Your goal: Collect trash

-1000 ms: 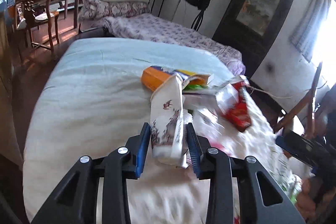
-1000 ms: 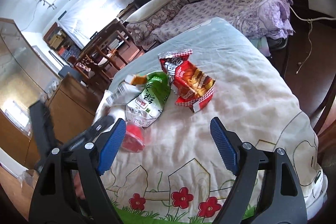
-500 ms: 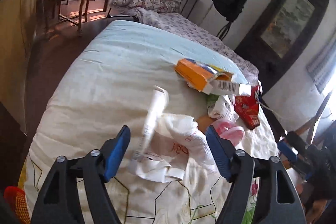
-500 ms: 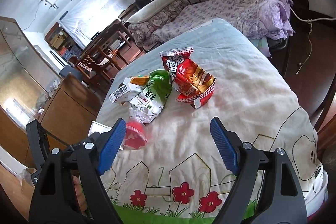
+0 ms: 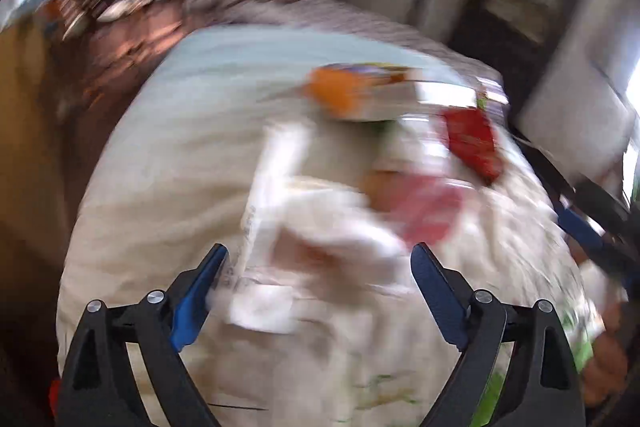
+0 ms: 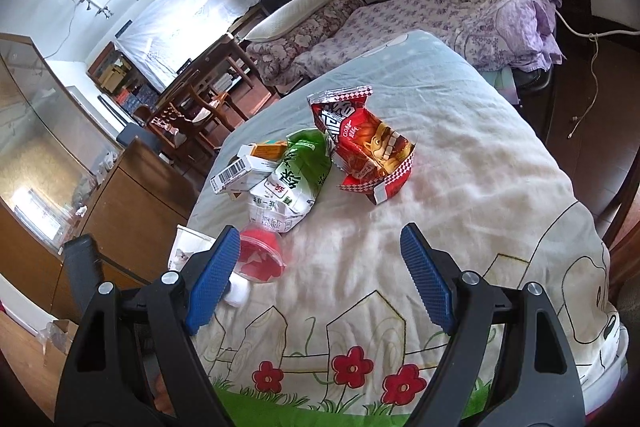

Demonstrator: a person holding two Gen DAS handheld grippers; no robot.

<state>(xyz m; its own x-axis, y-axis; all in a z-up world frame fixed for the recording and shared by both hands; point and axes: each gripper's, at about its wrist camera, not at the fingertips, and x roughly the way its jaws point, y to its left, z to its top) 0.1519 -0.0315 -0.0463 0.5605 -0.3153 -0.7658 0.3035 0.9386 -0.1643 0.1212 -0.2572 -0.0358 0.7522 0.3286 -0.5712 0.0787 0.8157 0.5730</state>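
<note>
- on the quilted bedspread (image 6: 460, 179), a crinkled red snack bag (image 6: 366, 151) touches a glossy green packet (image 6: 298, 179).
- left gripper (image 5: 320, 291) has just been opening, nothing clamped.
- right gripper (image 6: 320, 267) gapes wide, empty.

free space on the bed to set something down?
Bare quilt right of the red snack bag, out to the bed edge, and the blue stretch behind it. Crowded left: green bag, barcode box, red cup.

Wrappers (image 6: 370, 151), carton (image 6: 240, 169) and cup (image 6: 260, 255) litter the bed (image 6: 460, 211).
</note>
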